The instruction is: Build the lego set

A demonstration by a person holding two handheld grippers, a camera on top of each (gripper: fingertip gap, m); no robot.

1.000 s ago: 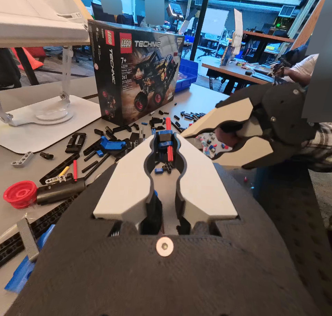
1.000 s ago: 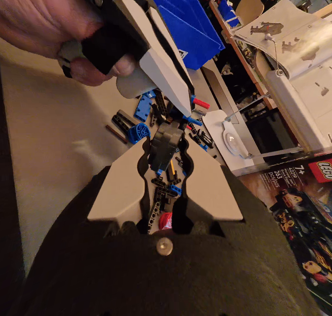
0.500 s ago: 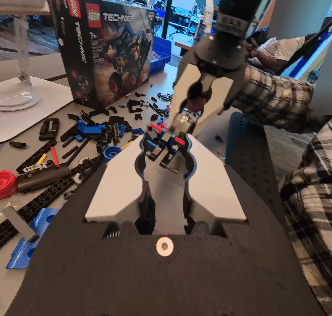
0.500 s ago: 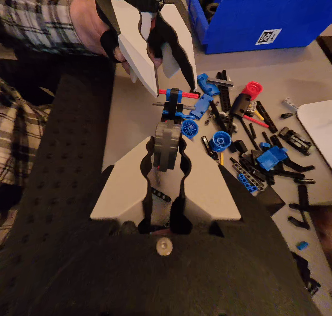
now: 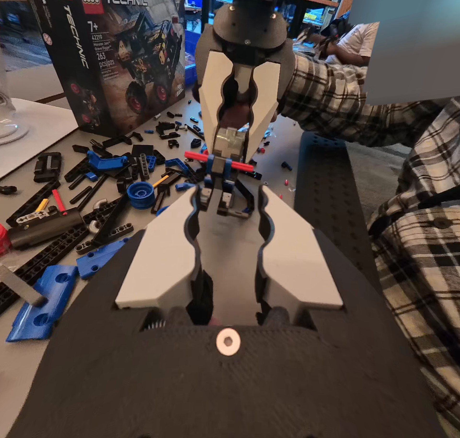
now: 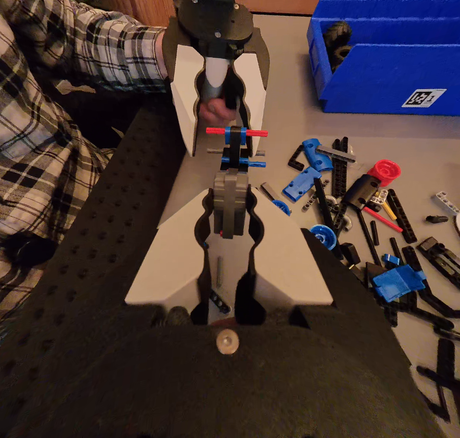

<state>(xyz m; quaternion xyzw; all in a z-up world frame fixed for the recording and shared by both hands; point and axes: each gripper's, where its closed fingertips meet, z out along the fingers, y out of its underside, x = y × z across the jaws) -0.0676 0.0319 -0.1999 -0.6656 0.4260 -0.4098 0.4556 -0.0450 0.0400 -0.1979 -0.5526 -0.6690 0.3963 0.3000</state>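
A small black and blue Technic assembly (image 5: 219, 169) with a red axle (image 5: 196, 156) across it hangs above the table between both grippers. My right gripper (image 6: 230, 193) is shut on a grey motor block (image 6: 230, 202) joined to the assembly's far end (image 6: 234, 144). In the left wrist view the right gripper (image 5: 228, 154) points down at me with the block (image 5: 229, 139) in its tips. My left gripper (image 5: 229, 192) stands open with its jaws wide around the assembly's near end. It also shows in the right wrist view (image 6: 222, 152).
Loose black, blue and red pieces (image 5: 112, 177) cover the table left of the grippers, with a blue wheel (image 5: 140, 194) and a red wheel (image 6: 384, 172). The set's box (image 5: 119, 60) stands behind. A blue bin (image 6: 385, 65) holds tyres. A black perforated mat (image 5: 323, 177) lies right.
My left jaws have widened and let go of the assembly. The right gripper swung in to face the left one, and the motor block now sits against the assembly, whose red axle lies crosswise.
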